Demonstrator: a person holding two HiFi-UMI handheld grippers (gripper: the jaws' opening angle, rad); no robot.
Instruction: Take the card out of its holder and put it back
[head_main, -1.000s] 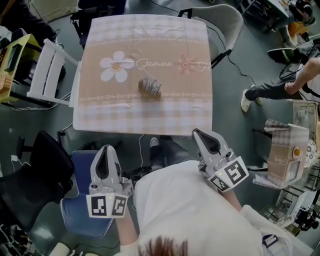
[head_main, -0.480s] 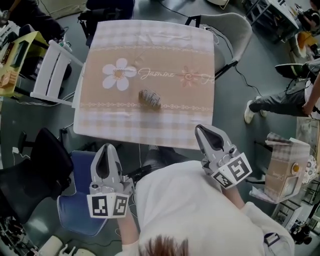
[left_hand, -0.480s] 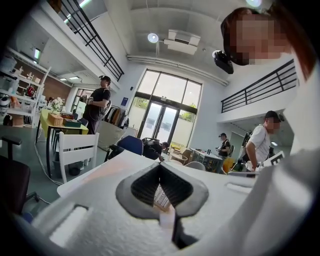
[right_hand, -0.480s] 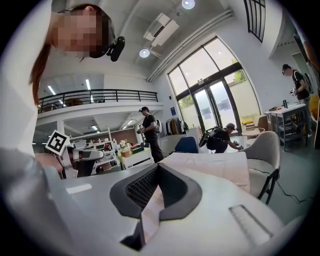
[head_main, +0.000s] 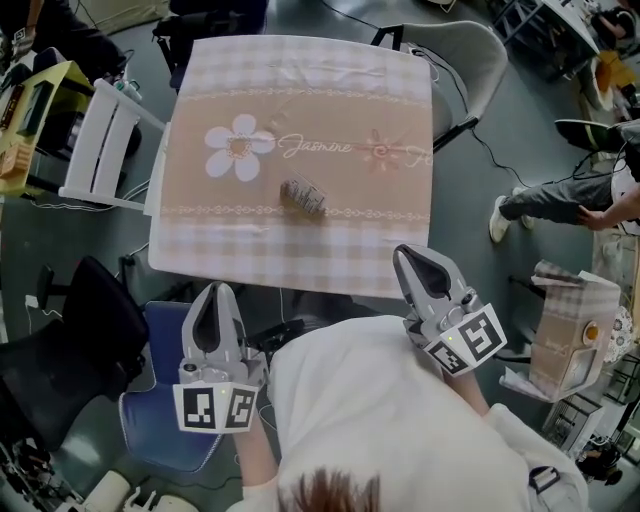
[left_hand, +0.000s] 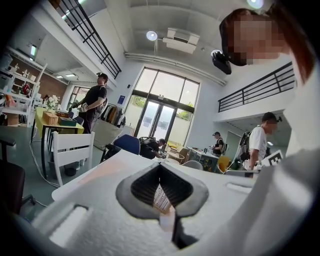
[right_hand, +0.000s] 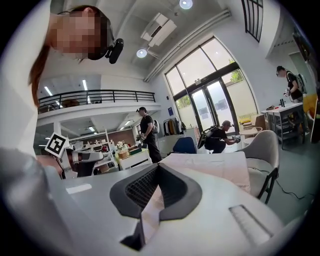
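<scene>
In the head view the holder on the desk is too small to tell what it contains. In the left gripper view only a sliver of it shows through the gap of the left hand-held gripper. At the right, a person is cut off by the picture's edge.

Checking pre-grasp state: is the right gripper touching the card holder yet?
Apart. The head view shows the right gripper at the near edge of the tablecloth, with a stretch of bare cloth between it and the card holder.
</scene>
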